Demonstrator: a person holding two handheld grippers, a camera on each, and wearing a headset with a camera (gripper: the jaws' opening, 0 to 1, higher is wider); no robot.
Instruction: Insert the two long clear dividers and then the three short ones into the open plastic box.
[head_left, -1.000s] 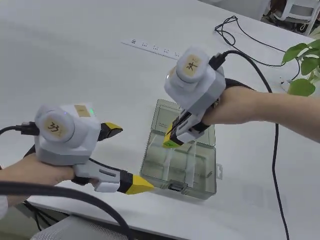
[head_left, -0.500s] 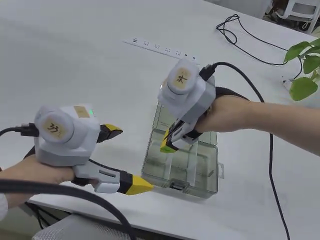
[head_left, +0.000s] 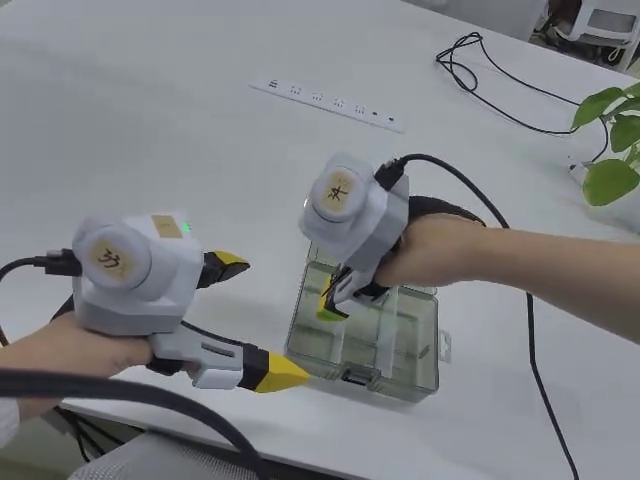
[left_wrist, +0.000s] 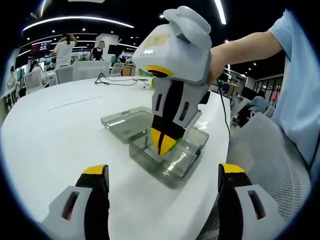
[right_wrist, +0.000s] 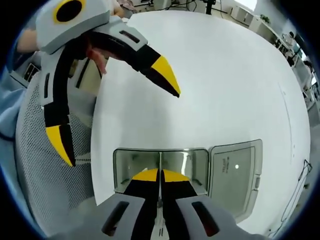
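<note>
left claw: we see the left claw (head_left: 255, 318) held low over the near edge of the desk (head_left: 150, 120). its two yellow-tipped jaws are spread wide apart with nothing between them.
right claw: the right claw (right_wrist: 160, 175) points down into the box with its jaws pressed together. in its own view a thin clear plate sits in the seam between the tips, so we read it as clamped on that plate.
plastic box: the open plastic box (head_left: 400, 372) lies straight ahead of the left claw, just past its tips. it is also directly under the right claw, whose tips reach down inside its walls.
lid: the lid (right_wrist: 232, 170) lies flat and open on the desk, joined to one long side of the box. in the right claw's own view it is to the right of that claw.
clear divider: the clear divider (right_wrist: 160, 159) stands on edge inside the box. it runs on from the right claw's tips, parallel to the lid side, with an open compartment on either side of it.
pale strips: from the head view we make out pale strips (head_left: 385, 335) upright inside the box, just beside the right claw. we cannot tell how many there are or of which length.
claw to claw: the left claw sits off to the left of the right one, apart from it and from the box.
further off: a white power strip (head_left: 330, 100), a black cable (head_left: 500, 85) and a green plant (head_left: 612, 150) sit well beyond both claws.
</note>
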